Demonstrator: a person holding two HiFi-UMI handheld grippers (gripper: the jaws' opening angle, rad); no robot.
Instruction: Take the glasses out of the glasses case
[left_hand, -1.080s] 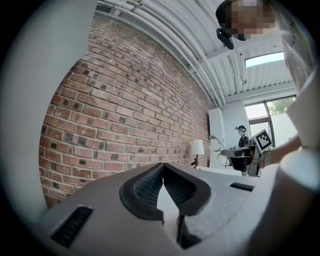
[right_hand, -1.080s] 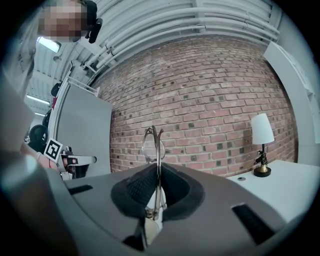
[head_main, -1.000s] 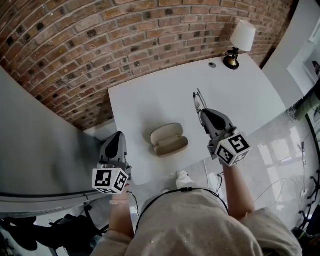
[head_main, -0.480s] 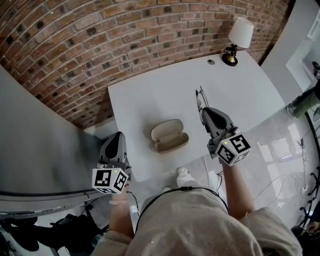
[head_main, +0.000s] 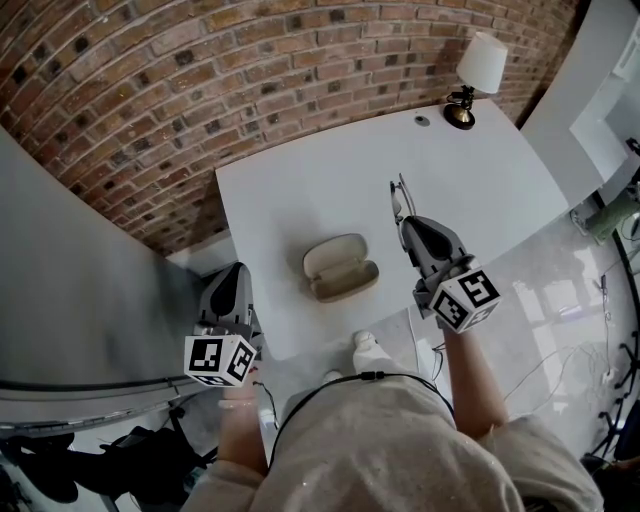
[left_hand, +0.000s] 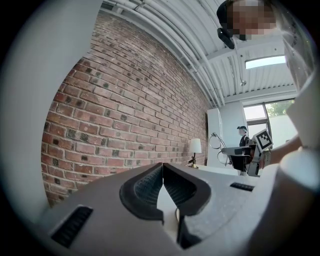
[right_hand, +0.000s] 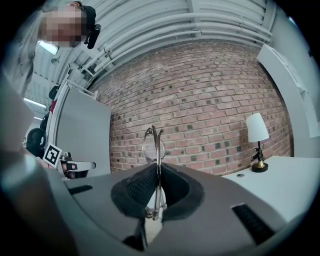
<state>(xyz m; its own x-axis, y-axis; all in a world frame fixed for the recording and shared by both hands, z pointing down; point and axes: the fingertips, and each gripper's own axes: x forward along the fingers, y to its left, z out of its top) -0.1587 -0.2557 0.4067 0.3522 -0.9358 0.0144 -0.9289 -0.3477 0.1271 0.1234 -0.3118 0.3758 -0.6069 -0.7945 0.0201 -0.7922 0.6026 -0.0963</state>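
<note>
The beige glasses case lies open on the white table, with nothing visible inside it. My right gripper is to the right of the case, above the table, shut on the thin-framed glasses. In the right gripper view the folded glasses stand upright, pinched between the jaws, their lenses sticking out past the tips. My left gripper hangs off the table's left front corner, away from the case. In the left gripper view its jaws meet at the tips with nothing between them.
A small lamp with a white shade stands at the table's far right corner, also visible in the right gripper view. A brick wall runs behind the table. A grey panel borders the left side.
</note>
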